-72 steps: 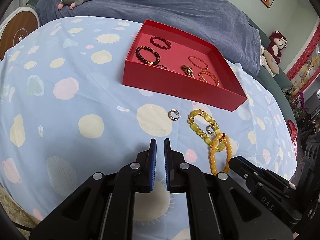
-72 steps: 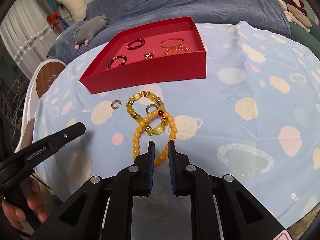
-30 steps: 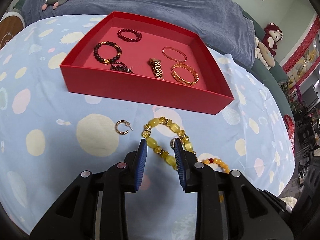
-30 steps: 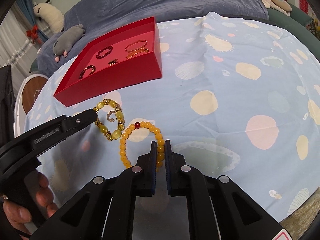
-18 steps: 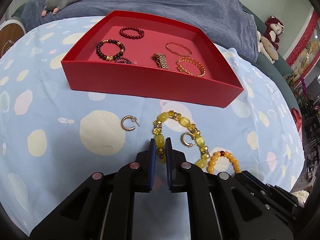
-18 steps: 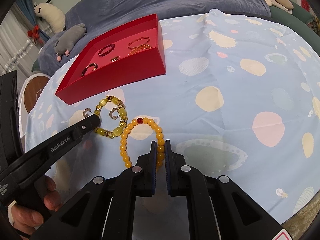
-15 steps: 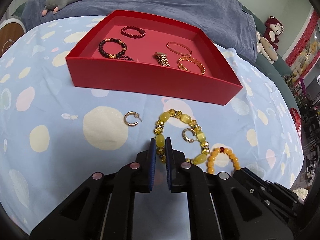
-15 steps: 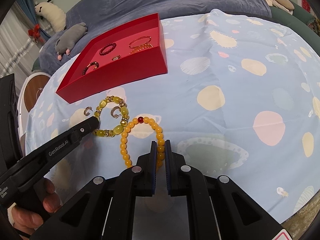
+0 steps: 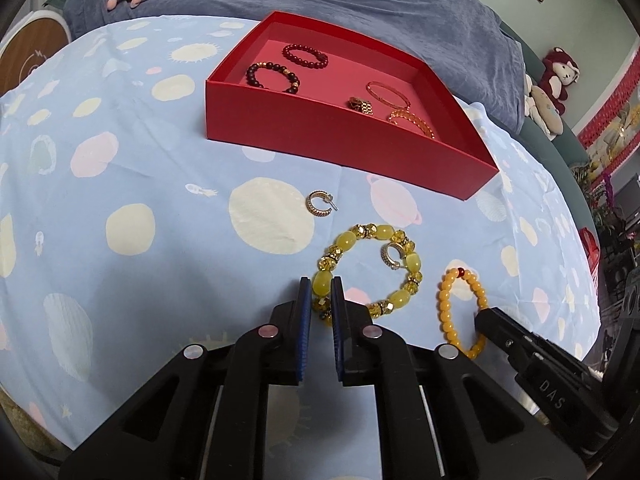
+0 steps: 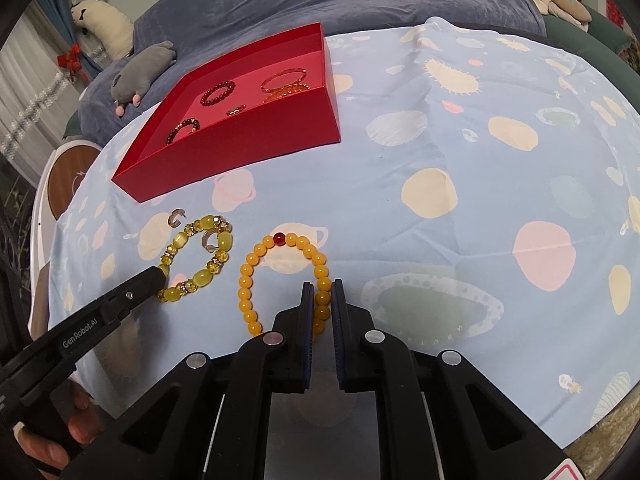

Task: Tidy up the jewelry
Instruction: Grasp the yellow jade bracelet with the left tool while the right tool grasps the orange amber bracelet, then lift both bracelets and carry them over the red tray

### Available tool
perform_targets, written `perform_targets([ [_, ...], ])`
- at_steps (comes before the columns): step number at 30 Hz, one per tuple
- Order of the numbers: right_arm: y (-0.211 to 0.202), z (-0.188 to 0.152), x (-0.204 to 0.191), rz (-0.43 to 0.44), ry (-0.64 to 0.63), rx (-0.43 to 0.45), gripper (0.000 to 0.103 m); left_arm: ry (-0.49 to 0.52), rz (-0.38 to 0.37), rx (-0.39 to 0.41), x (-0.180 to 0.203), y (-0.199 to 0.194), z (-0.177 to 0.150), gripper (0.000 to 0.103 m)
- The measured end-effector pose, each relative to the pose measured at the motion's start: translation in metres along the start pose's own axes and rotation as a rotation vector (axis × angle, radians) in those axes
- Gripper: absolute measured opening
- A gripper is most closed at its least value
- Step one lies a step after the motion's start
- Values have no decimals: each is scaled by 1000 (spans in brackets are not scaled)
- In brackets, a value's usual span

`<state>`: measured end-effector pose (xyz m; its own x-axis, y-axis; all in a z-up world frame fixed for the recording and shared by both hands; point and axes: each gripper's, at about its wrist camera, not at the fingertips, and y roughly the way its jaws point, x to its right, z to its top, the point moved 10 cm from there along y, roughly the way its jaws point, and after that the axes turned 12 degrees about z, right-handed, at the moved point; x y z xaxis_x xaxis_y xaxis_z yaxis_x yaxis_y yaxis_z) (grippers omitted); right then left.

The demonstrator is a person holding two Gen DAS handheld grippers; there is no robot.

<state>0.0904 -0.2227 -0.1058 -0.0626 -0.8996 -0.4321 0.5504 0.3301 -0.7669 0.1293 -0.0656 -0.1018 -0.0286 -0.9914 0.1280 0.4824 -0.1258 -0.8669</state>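
Observation:
My left gripper [image 9: 319, 286] is shut on the near beads of a yellow-green beaded bracelet [image 9: 411, 262] lying on the blue patterned cloth; the bracelet also shows in the right wrist view [image 10: 200, 278]. My right gripper [image 10: 321, 290] is shut on an orange beaded bracelet [image 10: 250, 258] with one red bead, which also shows in the left wrist view [image 9: 445, 312]. One gold hoop earring [image 9: 319, 202] lies alone on the cloth; another [image 9: 390, 254] rests inside the yellow-green bracelet. A red tray [image 9: 320, 128] behind holds several bracelets.
The blue cloth [image 10: 460, 184] covers a round table whose edge curves close on the right. A grey plush toy [image 10: 142, 70] lies on the dark blue blanket behind the tray. The right gripper's body [image 9: 536, 364] sits at the left view's lower right.
The left gripper opened around the yellow-green bracelet, then shut on it and dragged it left, away from the orange one. The right gripper stayed shut on the orange bracelet.

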Motion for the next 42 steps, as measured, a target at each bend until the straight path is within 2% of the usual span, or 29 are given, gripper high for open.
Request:
perform_targets([
  [6,3,4,-1,-3,-6,8,10,27,7,25,11,2,5,26],
  [9,3,5,-1,-4,-7,10,8,37,13,32,13,3,7,25],
  [10,3,5,-1,-2,-4,11,8,37,8,28,13,3,7,21],
  [11,2,5,-1,1,-2,12,8,37,4,23,13,4,7,9],
  [28,-16,13,-11,30,-9,60,8,14,-10,32,10,-19,14,10],
  [42,-39,16,-28,62,-32,99,8,8,-41,95,6,-61,24,10],
])
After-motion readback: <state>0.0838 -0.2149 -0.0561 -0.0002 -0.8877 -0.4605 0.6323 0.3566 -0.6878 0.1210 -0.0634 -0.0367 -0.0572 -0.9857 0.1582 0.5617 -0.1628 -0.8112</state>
